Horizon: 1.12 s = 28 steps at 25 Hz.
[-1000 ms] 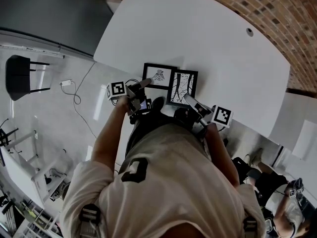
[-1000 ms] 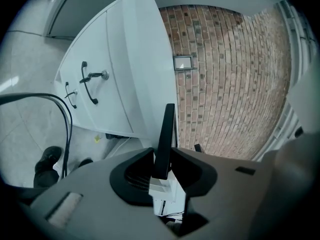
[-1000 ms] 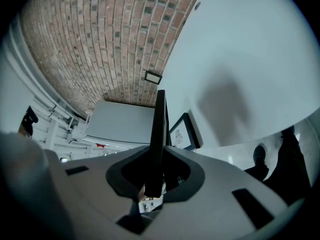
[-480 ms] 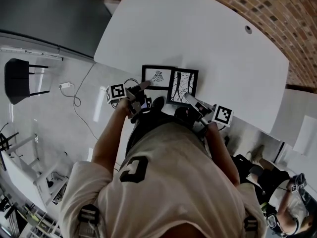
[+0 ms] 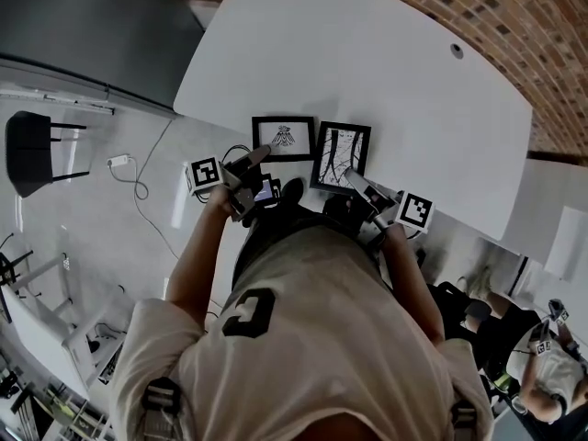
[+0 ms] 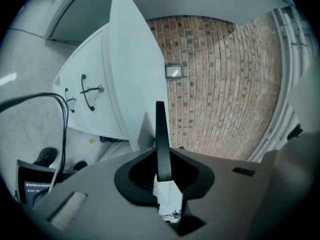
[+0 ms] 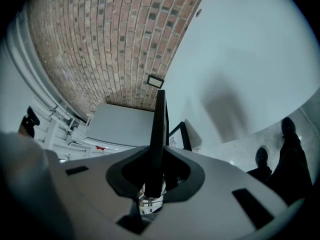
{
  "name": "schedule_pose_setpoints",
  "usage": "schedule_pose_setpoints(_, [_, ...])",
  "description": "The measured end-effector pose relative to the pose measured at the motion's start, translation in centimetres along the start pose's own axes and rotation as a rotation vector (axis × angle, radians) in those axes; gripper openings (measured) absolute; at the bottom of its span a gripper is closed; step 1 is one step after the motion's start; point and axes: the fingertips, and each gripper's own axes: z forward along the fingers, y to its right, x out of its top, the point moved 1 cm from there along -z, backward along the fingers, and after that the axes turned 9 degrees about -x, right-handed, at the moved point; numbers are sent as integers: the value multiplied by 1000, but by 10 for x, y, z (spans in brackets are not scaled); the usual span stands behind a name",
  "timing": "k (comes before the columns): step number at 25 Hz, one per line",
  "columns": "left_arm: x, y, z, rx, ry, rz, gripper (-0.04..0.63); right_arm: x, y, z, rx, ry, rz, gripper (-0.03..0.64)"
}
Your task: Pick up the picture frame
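Note:
Two black picture frames with line drawings sit at the near edge of the white table (image 5: 395, 72). My left gripper (image 5: 259, 155) is shut on the near left corner of the left picture frame (image 5: 284, 137). Its jaws have just been closing, and the frame's dark edge (image 6: 161, 134) stands upright between them. My right gripper (image 5: 353, 175) is shut on the near edge of the right picture frame (image 5: 342, 157), which shows edge-on (image 7: 159, 126) between the jaws. A narrow gap separates the two frames.
A brick wall (image 5: 514, 16) runs behind the table. On the floor at left stand a black chair (image 5: 32, 145) and a white cable (image 5: 138, 175). Another person (image 5: 542, 375) is at the lower right. A white cabinet (image 6: 85, 99) shows in the left gripper view.
The left picture frame has shifted left and away from the right one, opening a gap between them. My left gripper moved left with it. The right gripper and its frame stayed in place.

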Motion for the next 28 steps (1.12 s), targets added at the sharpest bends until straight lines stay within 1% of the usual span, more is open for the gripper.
schedule_pose_setpoints(2, [14,9,-5,-11,-21,34,46,-4,-4,8,0,16,0,40])
schedule_pose_setpoints(5, [22,23,-2,-45,-31,55,44,-5,-7,8,7,38,8,41])
schedule_pose_setpoints(7, [19,33,4,-65,-42,75,43,-5,-7,0,20,55,16,41])
schedule_pose_setpoints(12, [20,61,10,-137,-51,94,43,-5,-5,-10,36,109,42,41])
schedule_pose_setpoints(17, [4,79,26,-163,-55,128,43,6,6,-42,52,139,34,41])
schedule_pose_setpoints(21, [4,90,27,-202,-53,145,43,6,1,-47,83,165,40,41])
schedule_pose_setpoints(28, [-1,106,32,-240,-93,156,43,5,5,-54,83,210,65,41])
